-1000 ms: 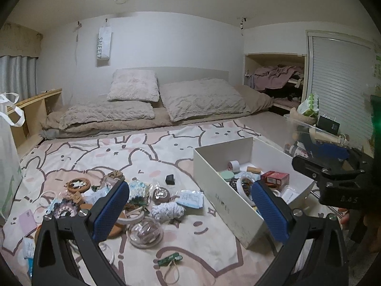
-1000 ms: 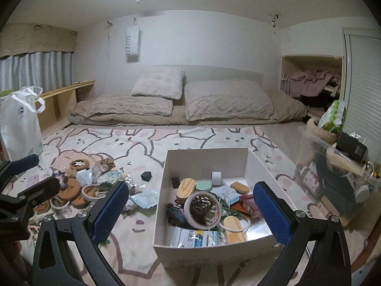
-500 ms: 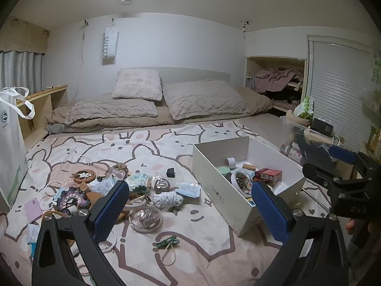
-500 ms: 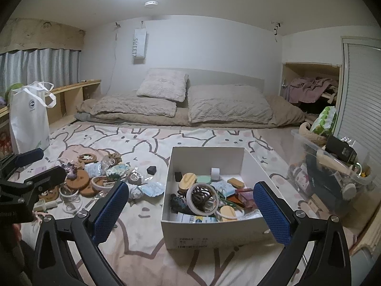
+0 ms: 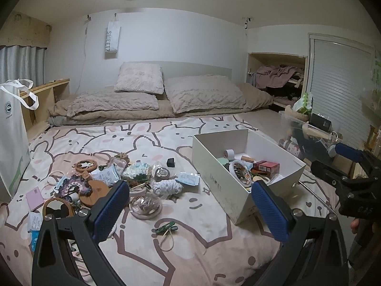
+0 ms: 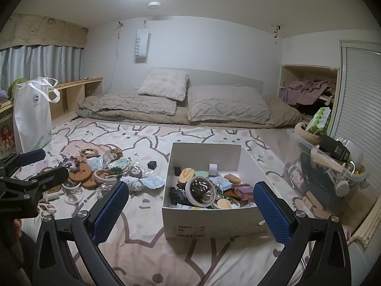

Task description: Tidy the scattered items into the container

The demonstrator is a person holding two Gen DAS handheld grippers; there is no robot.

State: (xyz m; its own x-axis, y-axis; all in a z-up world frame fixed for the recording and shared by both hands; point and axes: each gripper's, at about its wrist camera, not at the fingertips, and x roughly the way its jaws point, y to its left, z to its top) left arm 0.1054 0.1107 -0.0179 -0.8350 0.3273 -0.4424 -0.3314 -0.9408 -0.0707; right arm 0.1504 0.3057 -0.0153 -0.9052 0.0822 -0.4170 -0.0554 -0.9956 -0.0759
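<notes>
Spread across the left half of the bed (image 5: 71,140): wooden discs (image 6: 82,172), tape rings (image 6: 71,186), small packets (image 5: 108,175), a ball of string (image 5: 165,187), a clear dome lid (image 5: 145,205), a green clip (image 5: 165,228). Probably light, all of it; packets soft and slippery, best pinched at an edge; rings and discs stiff, taken across the rim; dome likely brittle. Left gripper (image 5: 190,212) wide open and empty, held above the near edge, clutter just ahead and to its left. Right of the pile, a white box (image 6: 209,221), partly filled. Right gripper (image 6: 191,212) also spread wide and empty, aimed at the box, pile well to its left.
</notes>
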